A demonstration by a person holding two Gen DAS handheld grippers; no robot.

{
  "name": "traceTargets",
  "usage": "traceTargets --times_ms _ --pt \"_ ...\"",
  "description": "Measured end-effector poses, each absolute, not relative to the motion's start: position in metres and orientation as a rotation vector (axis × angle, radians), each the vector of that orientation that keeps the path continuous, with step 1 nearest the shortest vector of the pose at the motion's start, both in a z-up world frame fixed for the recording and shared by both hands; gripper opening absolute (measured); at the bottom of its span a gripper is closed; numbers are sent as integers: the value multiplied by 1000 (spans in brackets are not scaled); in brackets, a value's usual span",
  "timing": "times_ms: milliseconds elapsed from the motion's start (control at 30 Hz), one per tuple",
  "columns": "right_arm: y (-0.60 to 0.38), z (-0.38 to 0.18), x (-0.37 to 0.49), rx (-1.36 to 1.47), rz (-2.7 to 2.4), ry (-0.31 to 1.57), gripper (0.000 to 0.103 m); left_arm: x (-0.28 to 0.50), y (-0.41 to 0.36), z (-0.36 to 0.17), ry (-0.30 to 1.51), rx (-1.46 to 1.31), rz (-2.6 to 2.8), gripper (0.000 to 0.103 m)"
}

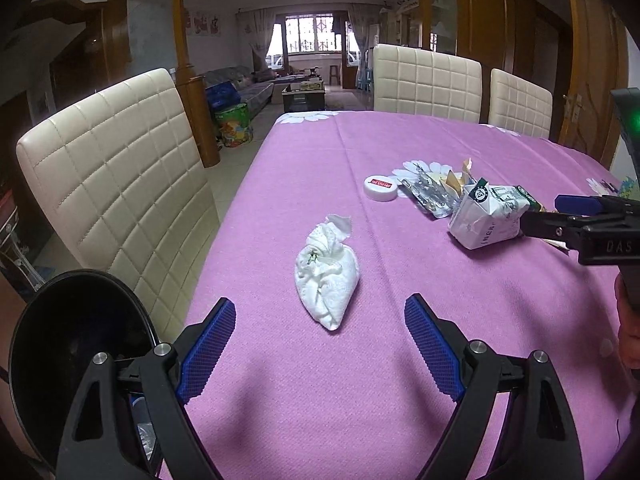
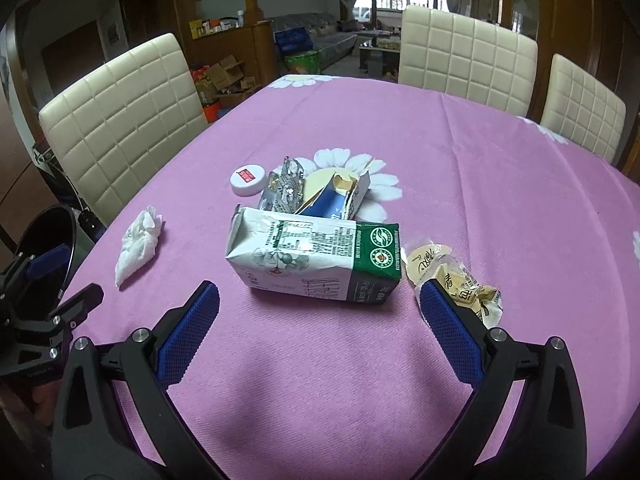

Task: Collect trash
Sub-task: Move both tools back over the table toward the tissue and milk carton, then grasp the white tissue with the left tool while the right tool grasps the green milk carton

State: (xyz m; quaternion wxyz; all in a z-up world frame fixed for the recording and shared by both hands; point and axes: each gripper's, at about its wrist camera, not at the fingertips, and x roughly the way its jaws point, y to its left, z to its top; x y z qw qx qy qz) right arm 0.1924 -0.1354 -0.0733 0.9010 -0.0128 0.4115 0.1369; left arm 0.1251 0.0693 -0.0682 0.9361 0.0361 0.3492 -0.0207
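Left wrist view: my left gripper (image 1: 320, 344) has its jaws wide apart and empty, the crumpled tissue (image 1: 326, 276) lying on the pink tablecloth (image 1: 440, 140) at 12 o'clock just beyond the tips. The black bin (image 1: 76, 344) sits at 8 o'clock off the table edge. My right gripper (image 1: 560, 216) reaches in at 3 o'clock beside the milk carton (image 1: 486, 216).

Right wrist view: the right gripper (image 2: 320, 312) also has its jaws spread, nothing between the pads; the milk carton (image 2: 316, 260) lies on its side at 12 o'clock, snack wrapper (image 2: 448, 276) at 2, bottle cap (image 2: 248, 180) and foil blister pack (image 2: 286, 184) at 11.

I judge both hands in approach; next, advance each to straddle its item, then close
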Motion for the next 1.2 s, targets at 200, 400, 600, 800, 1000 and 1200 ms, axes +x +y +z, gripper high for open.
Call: traceTargets --times_ms 200,400,600,800,1000,1200 --pt "-106 -65 183 -113 285 784 99 126 76 -68 714 49 -30 84" --pt "-62 -60 190 -231 310 735 88 122 81 -70 713 43 -22 84" --pt "-50 -71 208 -232 304 778 59 120 89 -70 708 28 -13 84" --pt "-52 -72 203 -252 285 737 27 121 93 -71 712 17 -6 84" --pt "-53 -68 196 -262 300 699 10 120 91 -73 712 13 -11 84" --pt "-45 -63 181 -303 314 648 5 119 91 -74 714 17 -11 84"
